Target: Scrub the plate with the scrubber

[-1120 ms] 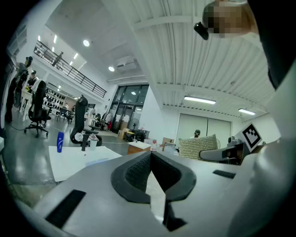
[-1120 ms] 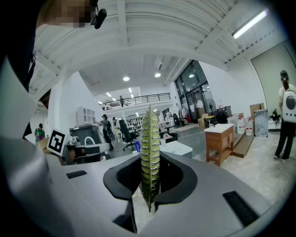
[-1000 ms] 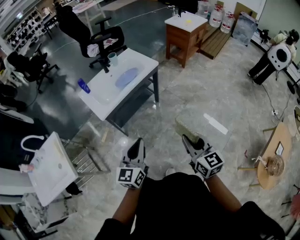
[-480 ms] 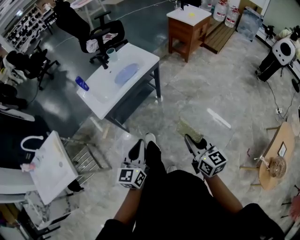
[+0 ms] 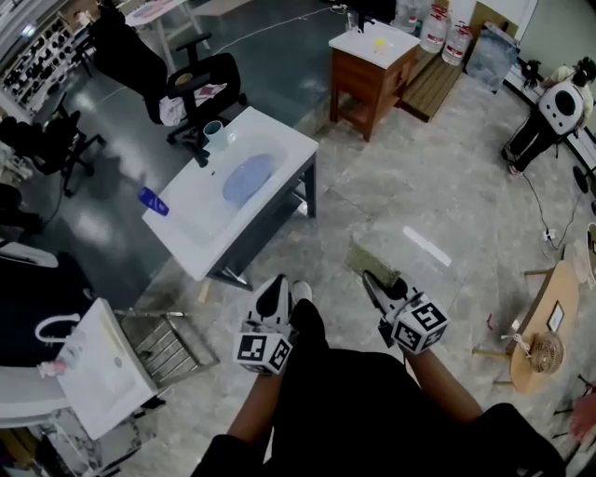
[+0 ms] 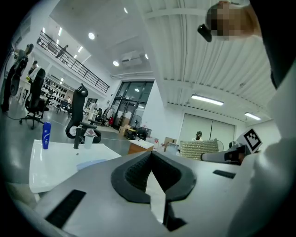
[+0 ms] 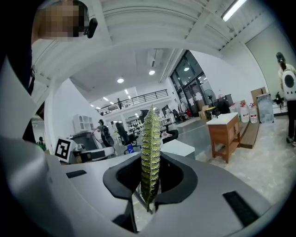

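A pale blue plate (image 5: 247, 174) lies on a white table (image 5: 279, 130) ahead of me, with a cup (image 5: 214, 131) and a blue bottle (image 5: 154, 200) beside it. My left gripper (image 5: 274, 287) is shut with nothing in it, held level above the floor short of the table. My right gripper (image 5: 372, 279) is shut on a flat green-yellow scrubber (image 5: 365, 258). In the right gripper view the scrubber (image 7: 150, 148) stands edge-on between the pads of the right gripper (image 7: 149, 185). The left gripper view shows the left gripper (image 6: 151, 157), the plate (image 6: 92, 163) and the bottle (image 6: 45, 135).
A wooden cabinet (image 5: 372, 65) stands beyond the table, with water jugs (image 5: 438, 28) behind it. A black office chair (image 5: 200, 79) is at the table's far side. A wire rack (image 5: 172, 345) and a white basin (image 5: 93, 359) lie at my left, a round wooden table (image 5: 545, 317) at my right.
Both grippers have travelled forward together toward the white table, which now lies closer below them. A shoe has come into view between the grippers. Both stay shut.
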A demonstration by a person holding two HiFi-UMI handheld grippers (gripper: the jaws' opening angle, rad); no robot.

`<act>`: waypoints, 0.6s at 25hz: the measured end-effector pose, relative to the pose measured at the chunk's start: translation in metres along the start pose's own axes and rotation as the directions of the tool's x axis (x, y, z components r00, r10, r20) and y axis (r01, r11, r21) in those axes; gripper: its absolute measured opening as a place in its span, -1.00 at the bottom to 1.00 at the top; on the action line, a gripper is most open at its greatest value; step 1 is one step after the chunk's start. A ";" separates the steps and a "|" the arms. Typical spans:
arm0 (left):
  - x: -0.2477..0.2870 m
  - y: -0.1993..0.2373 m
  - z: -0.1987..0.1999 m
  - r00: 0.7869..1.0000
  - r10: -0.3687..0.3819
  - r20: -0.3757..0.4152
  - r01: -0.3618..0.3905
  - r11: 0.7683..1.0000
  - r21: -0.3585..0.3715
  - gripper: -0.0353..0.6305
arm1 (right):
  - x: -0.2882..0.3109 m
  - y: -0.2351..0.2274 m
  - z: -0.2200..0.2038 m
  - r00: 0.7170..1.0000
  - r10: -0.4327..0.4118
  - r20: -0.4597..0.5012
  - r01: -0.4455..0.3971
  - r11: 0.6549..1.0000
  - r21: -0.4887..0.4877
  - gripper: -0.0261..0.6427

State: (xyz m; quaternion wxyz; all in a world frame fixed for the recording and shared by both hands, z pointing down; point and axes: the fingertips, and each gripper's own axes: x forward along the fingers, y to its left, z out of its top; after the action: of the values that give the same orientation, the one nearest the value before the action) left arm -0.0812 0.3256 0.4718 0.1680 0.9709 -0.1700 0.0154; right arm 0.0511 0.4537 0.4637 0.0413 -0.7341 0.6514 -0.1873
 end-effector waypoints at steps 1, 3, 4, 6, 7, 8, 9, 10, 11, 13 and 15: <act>0.012 0.010 0.004 1.000 0.001 0.003 -0.001 1.000 -0.001 -0.88 | 0.016 -0.005 0.005 1.000 0.005 -0.004 -0.005 1.000 -0.004 -0.73; 0.033 0.033 0.011 1.000 0.006 0.003 -0.006 1.000 -0.012 -0.88 | 0.049 -0.013 0.013 1.000 0.012 -0.015 -0.012 1.000 -0.008 -0.73; 0.044 0.046 0.015 1.000 0.008 0.001 -0.008 1.000 -0.019 -0.88 | 0.066 -0.016 0.018 1.000 0.015 -0.021 -0.016 1.000 -0.008 -0.73; 0.062 0.070 0.024 1.000 0.011 -0.006 -0.011 0.999 -0.032 -0.88 | 0.098 -0.019 0.028 0.999 0.026 -0.034 -0.026 1.000 -0.007 -0.73; 0.070 0.082 0.029 1.000 0.010 -0.008 -0.010 0.999 -0.036 -0.88 | 0.113 -0.019 0.033 0.999 0.033 -0.039 -0.034 0.999 -0.007 -0.73; 0.077 0.093 0.034 1.000 0.009 -0.009 -0.010 0.999 -0.037 -0.88 | 0.127 -0.019 0.039 0.998 0.041 -0.045 -0.041 0.999 -0.009 -0.73; 0.086 0.105 0.038 1.000 0.010 -0.009 -0.010 0.999 -0.040 -0.88 | 0.142 -0.019 0.044 0.998 0.048 -0.051 -0.049 0.999 -0.009 -0.73; 0.094 0.116 0.041 1.000 0.012 -0.009 -0.012 0.999 -0.045 -0.88 | 0.155 -0.020 0.049 0.997 0.055 -0.058 -0.056 0.998 -0.006 -0.73; 0.101 0.129 0.043 1.000 0.016 -0.012 -0.016 0.998 -0.053 -0.88 | 0.169 -0.020 0.054 0.996 0.063 -0.068 -0.063 0.998 -0.005 -0.73; 0.114 0.154 0.040 0.999 0.032 -0.023 -0.033 0.997 -0.076 -0.88 | 0.194 -0.019 0.060 0.992 0.079 -0.098 -0.081 0.996 -0.020 -0.73; 0.124 0.178 0.034 0.998 0.050 -0.042 -0.054 0.994 -0.097 -0.88 | 0.217 -0.018 0.063 0.987 0.092 -0.128 -0.098 0.994 -0.040 -0.73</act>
State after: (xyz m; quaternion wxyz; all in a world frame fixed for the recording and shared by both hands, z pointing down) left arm -0.0254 0.1167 0.5071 0.2183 0.9563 -0.1923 0.0305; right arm 0.1062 0.2340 0.4586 -0.0079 -0.6896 0.6912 -0.2160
